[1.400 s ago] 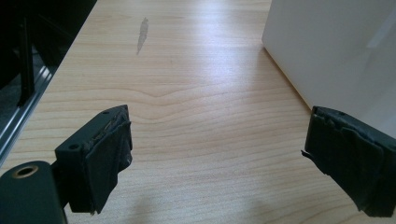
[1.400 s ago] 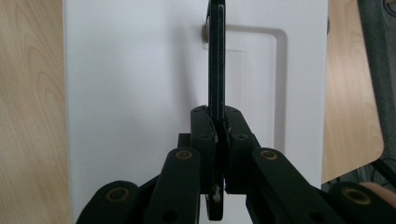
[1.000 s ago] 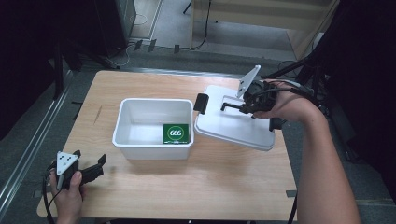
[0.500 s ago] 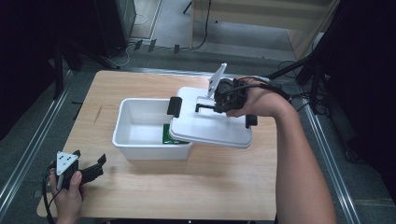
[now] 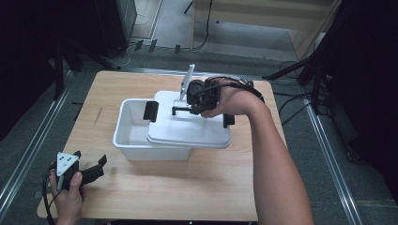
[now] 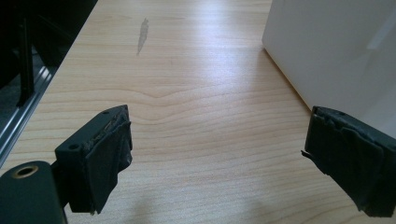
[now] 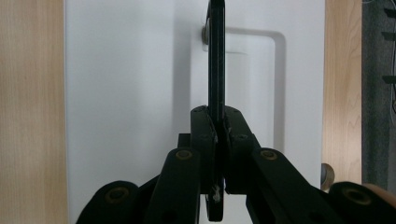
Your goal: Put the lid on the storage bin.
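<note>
While the right gripper (image 5: 180, 108) clamps the black handle (image 7: 215, 65) of the white lid (image 5: 187, 129), that lid rests partly across the white bin (image 5: 136, 140), covering its 3 o'clock portion. No writing is legible; the bin's contents are hidden. At the table's (image 5: 187, 187) 8 o'clock corner, the left gripper (image 6: 217, 154) rests with jaws spread, holding nothing.

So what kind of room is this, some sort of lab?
Probably a lab or workshop recording bench: a bare wooden table on a metal-railed floor, loose cables trailing around it, and a right claw carrying a white box lid.
</note>
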